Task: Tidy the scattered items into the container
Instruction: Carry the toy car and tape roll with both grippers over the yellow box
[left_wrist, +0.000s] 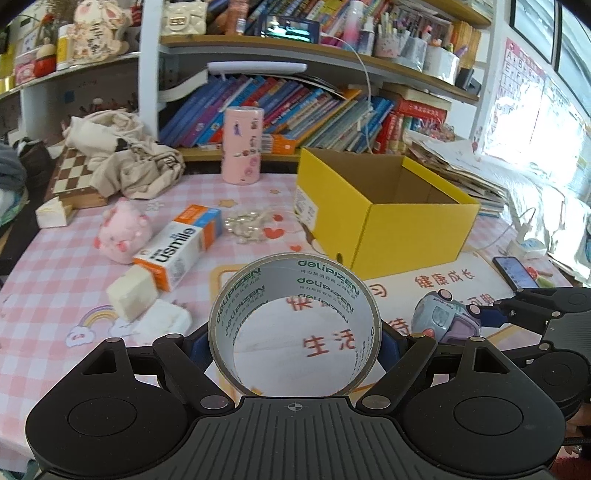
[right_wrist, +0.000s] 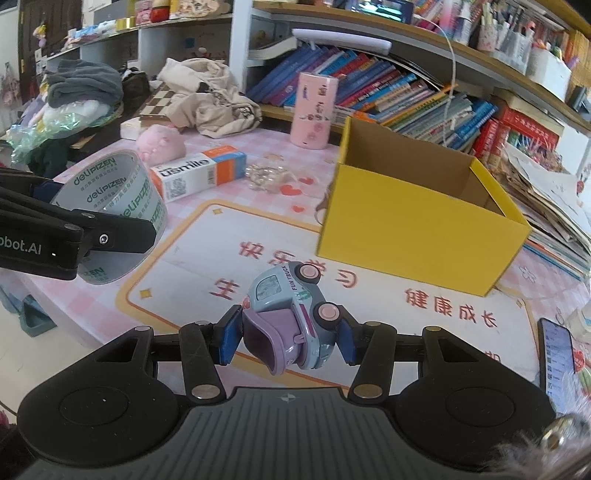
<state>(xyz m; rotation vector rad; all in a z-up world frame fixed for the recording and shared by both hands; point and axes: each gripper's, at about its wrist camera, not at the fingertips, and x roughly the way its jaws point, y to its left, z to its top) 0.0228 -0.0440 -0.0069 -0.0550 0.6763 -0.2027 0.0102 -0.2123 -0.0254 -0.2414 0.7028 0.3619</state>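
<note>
bookshelves packed | pink checked tablecloth | bright window right

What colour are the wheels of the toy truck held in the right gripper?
Pink wheels on the toy truck, clearest in the right wrist view.

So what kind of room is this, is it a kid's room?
Probably a child's study desk at home: shelves packed with colourful books, a pink checked tablecloth with cartoon rainbows, and a pink plush toy lying near a yellow box.
</note>
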